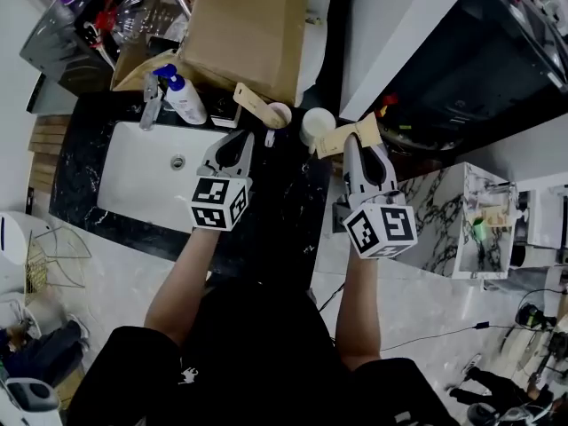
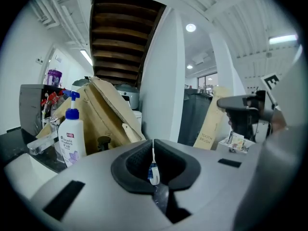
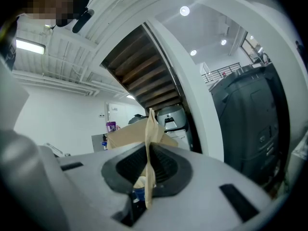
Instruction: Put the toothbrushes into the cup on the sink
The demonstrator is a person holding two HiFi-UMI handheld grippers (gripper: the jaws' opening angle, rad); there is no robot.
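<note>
The dark marble table (image 1: 293, 229) is carrying a white sink (image 1: 133, 171), with a big cardboard box (image 1: 248, 25) crowding its far edge. The task is looking barely begun.

The left gripper (image 1: 238, 142) is hovering over the table just right of the sink. Its jaws are pressing together on a thin white toothbrush (image 2: 153, 171), which is standing upright between the pads with a touch of blue low down.

The right gripper (image 1: 359, 145) is hanging near the table's right end. Its jaws are closing flat on a tan card toothbrush pack (image 1: 342, 138), so that brush is probably still sitting in its wrapping.

The white cup (image 1: 316, 125) is standing on the table between the two grippers, slightly beyond their tips and just beside the held pack. From above its inside is showing plain white, so no brush seems to be standing in it yet, though the view is small.

A second tan pack (image 1: 253, 102) is lying near the box, its end meeting a small round beige container (image 1: 280, 114). Whether anything is resting in that one I cannot tell.

So both grippers are holding their loads, and every drop into the cup appears to be still waiting, with the packs perhaps needing opening first.
</note>
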